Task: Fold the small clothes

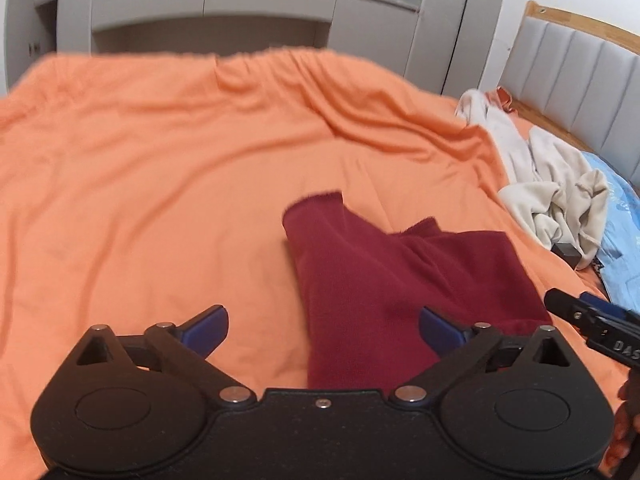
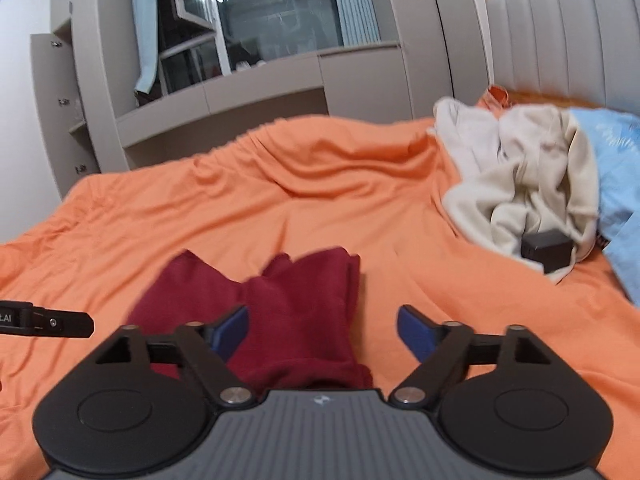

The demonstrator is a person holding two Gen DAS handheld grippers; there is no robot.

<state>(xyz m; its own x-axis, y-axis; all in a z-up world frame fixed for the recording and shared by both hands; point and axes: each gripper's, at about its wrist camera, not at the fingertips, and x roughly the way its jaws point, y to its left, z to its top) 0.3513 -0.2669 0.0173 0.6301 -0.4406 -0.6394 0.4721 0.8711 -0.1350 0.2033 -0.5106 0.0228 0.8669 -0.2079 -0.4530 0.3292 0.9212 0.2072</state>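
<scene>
A small dark red garment (image 1: 396, 280) lies rumpled on the orange bed sheet (image 1: 160, 168). My left gripper (image 1: 322, 328) is open and empty above the garment's near left edge. In the right wrist view the same red garment (image 2: 288, 312) lies under and ahead of my right gripper (image 2: 324, 332), which is open and empty. Each gripper's tip shows at the edge of the other's view: the right gripper (image 1: 592, 316) at the right, the left gripper (image 2: 44, 322) at the left.
A heap of cream clothes (image 2: 520, 184) lies at the back right of the bed, with a black box (image 2: 546, 250) at its near edge. A light blue pillow (image 2: 620, 184) and a padded grey headboard (image 2: 560, 40) stand further right. Grey cabinets (image 1: 216, 12) line the far wall.
</scene>
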